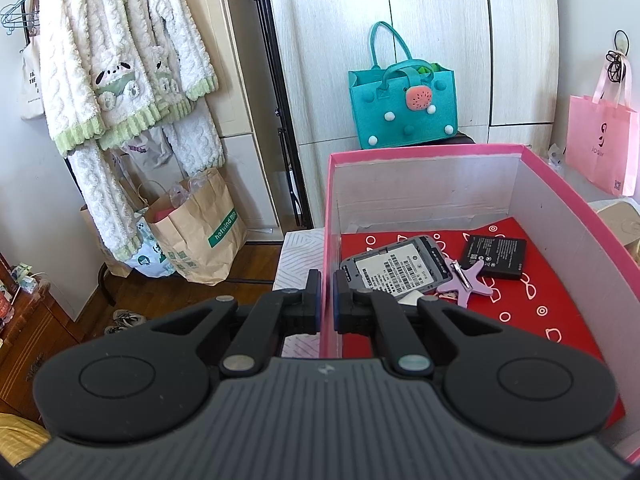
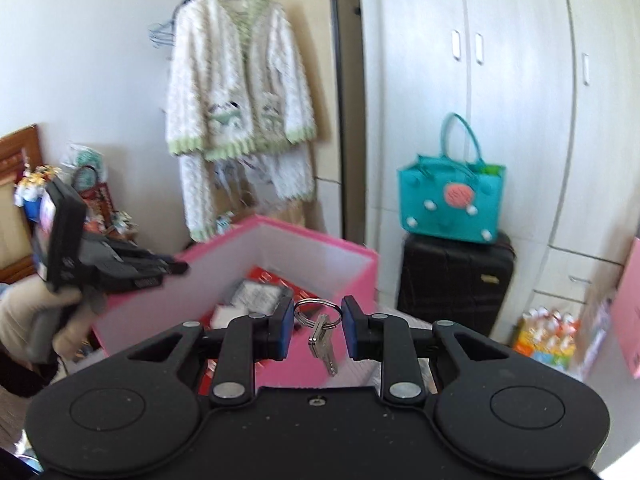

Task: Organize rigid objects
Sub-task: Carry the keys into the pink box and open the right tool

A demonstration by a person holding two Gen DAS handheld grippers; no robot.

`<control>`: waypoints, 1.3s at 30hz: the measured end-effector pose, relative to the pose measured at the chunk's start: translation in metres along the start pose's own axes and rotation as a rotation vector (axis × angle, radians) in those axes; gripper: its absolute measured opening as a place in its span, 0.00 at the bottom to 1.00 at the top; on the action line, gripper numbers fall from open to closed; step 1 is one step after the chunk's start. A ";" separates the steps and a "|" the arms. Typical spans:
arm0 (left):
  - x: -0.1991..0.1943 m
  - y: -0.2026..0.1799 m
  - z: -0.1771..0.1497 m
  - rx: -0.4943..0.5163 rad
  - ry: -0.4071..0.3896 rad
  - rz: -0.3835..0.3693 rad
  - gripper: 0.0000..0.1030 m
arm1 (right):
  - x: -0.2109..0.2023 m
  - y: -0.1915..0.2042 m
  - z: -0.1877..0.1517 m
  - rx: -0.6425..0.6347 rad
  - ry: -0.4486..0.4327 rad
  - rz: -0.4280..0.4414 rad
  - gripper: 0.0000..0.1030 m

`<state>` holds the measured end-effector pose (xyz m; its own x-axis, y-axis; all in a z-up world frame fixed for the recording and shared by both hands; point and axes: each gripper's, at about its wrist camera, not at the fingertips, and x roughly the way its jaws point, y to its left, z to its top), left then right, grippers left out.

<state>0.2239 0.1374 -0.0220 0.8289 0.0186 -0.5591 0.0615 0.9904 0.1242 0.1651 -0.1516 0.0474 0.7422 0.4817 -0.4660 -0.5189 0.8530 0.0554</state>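
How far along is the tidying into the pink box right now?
Already in the pink box: a grey device, a black battery and a purple star clip. In hand: the right gripper holds a key ring with keys hanging, in front of the box; the left gripper is clamped on the box wall. Left: dropping the keys in. Other loose items aren't clearly visible.

Both views are lit brightly by daylight. In the left wrist view focus is sharp; direct light falls on the white inner wall of the pink box (image 1: pixel 576 216), which is slightly washed out, and a soft shadow is cast on the red lining (image 1: pixel 532 304). Straight lines of the wardrobe (image 1: pixel 440 40) are bowed by fisheye distortion. The right wrist view is smeared by motion blur throughout; dark vignetting is seen in its corners.
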 end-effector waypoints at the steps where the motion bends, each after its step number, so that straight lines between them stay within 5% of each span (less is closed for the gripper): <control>1: 0.000 0.000 0.000 -0.001 0.000 0.001 0.05 | 0.002 0.003 0.003 0.002 -0.007 0.026 0.29; 9: 0.000 0.000 0.000 -0.001 0.000 -0.001 0.05 | 0.059 0.028 0.010 0.003 0.078 0.217 0.29; 18: 0.000 0.000 0.000 0.001 0.000 0.001 0.05 | 0.135 0.027 0.001 -0.004 0.212 0.143 0.30; 31: 0.000 0.000 0.000 0.000 0.001 0.000 0.06 | 0.073 -0.012 -0.003 0.134 0.132 0.110 0.44; 39: -0.001 0.000 0.000 -0.001 -0.002 -0.002 0.06 | 0.009 -0.033 -0.034 0.145 0.116 -0.047 0.50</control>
<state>0.2231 0.1377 -0.0219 0.8297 0.0167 -0.5579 0.0621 0.9906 0.1220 0.1741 -0.1828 0.0113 0.7057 0.4217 -0.5694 -0.4123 0.8979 0.1540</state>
